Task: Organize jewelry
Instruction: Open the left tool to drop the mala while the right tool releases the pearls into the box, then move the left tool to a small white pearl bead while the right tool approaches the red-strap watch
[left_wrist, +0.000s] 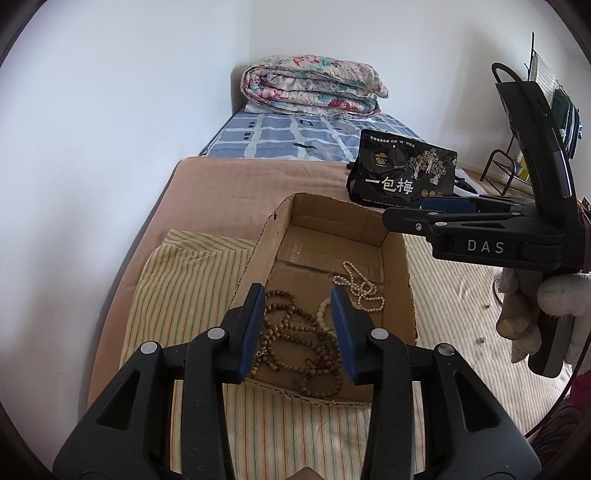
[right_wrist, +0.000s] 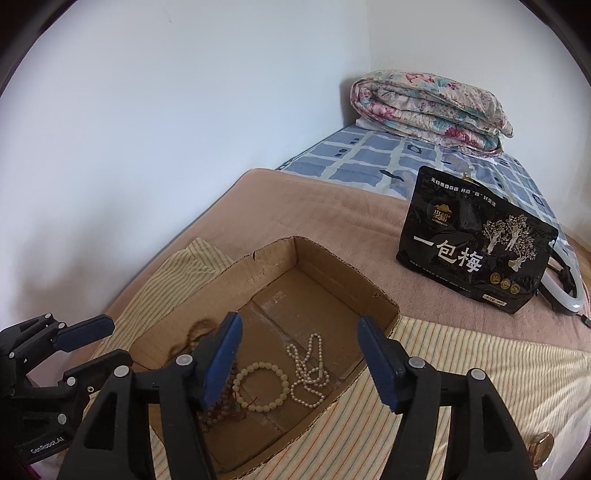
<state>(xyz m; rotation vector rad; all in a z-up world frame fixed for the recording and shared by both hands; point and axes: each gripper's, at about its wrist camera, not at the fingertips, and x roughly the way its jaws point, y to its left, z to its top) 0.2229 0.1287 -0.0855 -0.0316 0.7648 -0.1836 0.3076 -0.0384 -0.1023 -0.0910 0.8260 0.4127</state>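
Observation:
An open cardboard box (left_wrist: 397, 266) (right_wrist: 273, 258) lies on a striped cloth on the bed. Inside lie a tangle of brown wooden bead strands (left_wrist: 295, 343) (right_wrist: 218, 410), a cream bead bracelet (right_wrist: 262, 386) (left_wrist: 322, 308) and a small white pearl necklace (left_wrist: 360, 286) (right_wrist: 308, 369). My left gripper (left_wrist: 297, 325) is open and empty above the brown beads; it shows at the left edge of the right wrist view (right_wrist: 96, 343). My right gripper (right_wrist: 299, 363) is open and empty above the bracelet and pearls; in the left wrist view it sits at the box's right (left_wrist: 424, 212).
A black snack pouch (left_wrist: 402, 173) (right_wrist: 476, 251) stands behind the box on the brown blanket (left_wrist: 229, 184). A folded floral quilt (left_wrist: 314, 83) (right_wrist: 432, 107) lies at the bed's far end. A white wall runs along the left. A white ring light (right_wrist: 565, 291) lies beside the pouch.

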